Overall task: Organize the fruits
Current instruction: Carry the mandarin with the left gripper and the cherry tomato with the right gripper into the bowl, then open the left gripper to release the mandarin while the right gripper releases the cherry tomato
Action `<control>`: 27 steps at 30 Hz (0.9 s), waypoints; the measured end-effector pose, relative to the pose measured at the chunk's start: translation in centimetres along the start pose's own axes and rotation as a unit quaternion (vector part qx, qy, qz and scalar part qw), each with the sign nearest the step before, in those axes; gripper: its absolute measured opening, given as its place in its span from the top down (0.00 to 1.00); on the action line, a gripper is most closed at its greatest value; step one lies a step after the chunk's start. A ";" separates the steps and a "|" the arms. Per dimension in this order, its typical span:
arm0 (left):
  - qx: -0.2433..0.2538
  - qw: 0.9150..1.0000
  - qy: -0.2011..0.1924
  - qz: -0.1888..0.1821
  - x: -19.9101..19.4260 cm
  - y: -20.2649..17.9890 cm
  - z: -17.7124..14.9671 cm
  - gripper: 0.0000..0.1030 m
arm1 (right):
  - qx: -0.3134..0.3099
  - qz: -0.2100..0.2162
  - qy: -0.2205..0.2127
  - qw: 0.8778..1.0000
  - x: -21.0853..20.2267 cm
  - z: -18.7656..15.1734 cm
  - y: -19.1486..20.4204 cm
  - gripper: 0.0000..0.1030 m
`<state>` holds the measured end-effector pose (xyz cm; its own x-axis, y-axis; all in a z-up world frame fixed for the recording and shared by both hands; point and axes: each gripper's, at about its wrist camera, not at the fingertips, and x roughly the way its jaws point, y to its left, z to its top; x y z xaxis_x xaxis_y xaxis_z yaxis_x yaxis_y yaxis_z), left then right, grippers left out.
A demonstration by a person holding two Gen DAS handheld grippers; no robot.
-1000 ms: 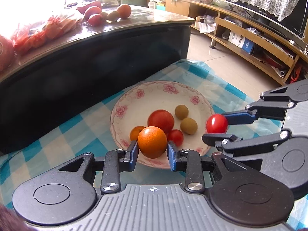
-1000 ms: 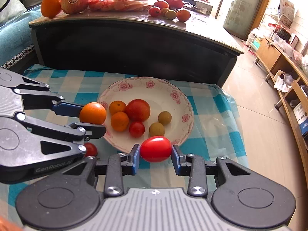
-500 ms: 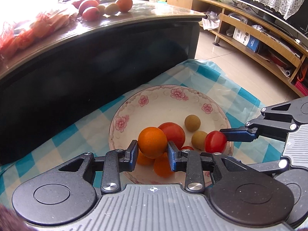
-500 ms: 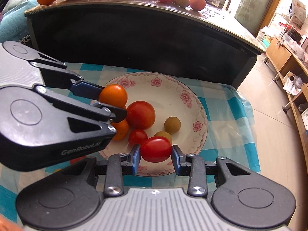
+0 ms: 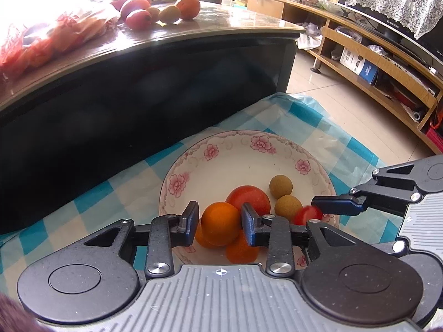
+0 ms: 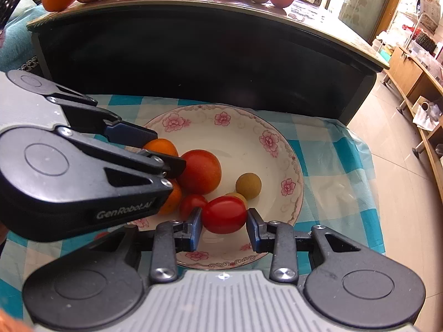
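My left gripper point(image 5: 220, 222) is shut on an orange point(image 5: 220, 223) and holds it over the near left part of the floral plate point(image 5: 221, 160). My right gripper point(image 6: 224, 221) is shut on a small red tomato point(image 6: 224, 215), low over the plate's near side point(image 6: 229, 261). In the plate lie a big red tomato point(image 6: 200, 171), two brown longans point(image 5: 281, 185), further oranges point(image 5: 241, 249) and a cherry tomato point(image 6: 191, 204). The left gripper's fingers point(image 6: 130, 134) reach in from the left in the right wrist view; the right gripper's finger point(image 5: 336, 209) reaches in from the right in the left wrist view.
The plate sits on a blue-checked cloth point(image 6: 332, 166). Behind it stands a dark table point(image 6: 207, 41) carrying oranges, tomatoes and bagged fruit point(image 5: 160, 11). Wooden shelving point(image 5: 373, 61) runs along the right over a tiled floor.
Both grippers have moved forward and down over the plate, each keeping its fruit. The orange and the tomato now hang just above the fruit in the plate.
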<state>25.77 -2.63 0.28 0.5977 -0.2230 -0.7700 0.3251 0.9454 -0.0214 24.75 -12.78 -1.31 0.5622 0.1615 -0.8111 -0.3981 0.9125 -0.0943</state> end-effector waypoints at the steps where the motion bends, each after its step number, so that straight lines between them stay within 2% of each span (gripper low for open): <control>1: -0.002 1.000 -0.002 0.001 -0.1 0.1 0.1 0.58 | 0.000 -0.002 0.000 1.000 0.0 0.0 0.0 0.63; 16: -0.015 1.000 -0.020 0.008 -1.9 0.6 0.4 0.58 | 0.020 -0.003 -0.021 1.000 -1.5 0.2 -0.6 0.63; 27: -0.011 1.000 -0.020 0.009 -4.4 0.4 -1.9 0.56 | 0.017 0.004 -0.029 0.999 -3.0 -0.3 0.0 0.63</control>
<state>21.91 -0.84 2.46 0.6321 -0.2155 -0.7444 0.2990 0.9540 -0.0223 22.86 -13.34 0.98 0.6011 0.1894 -0.7764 -0.3779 0.9234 -0.0673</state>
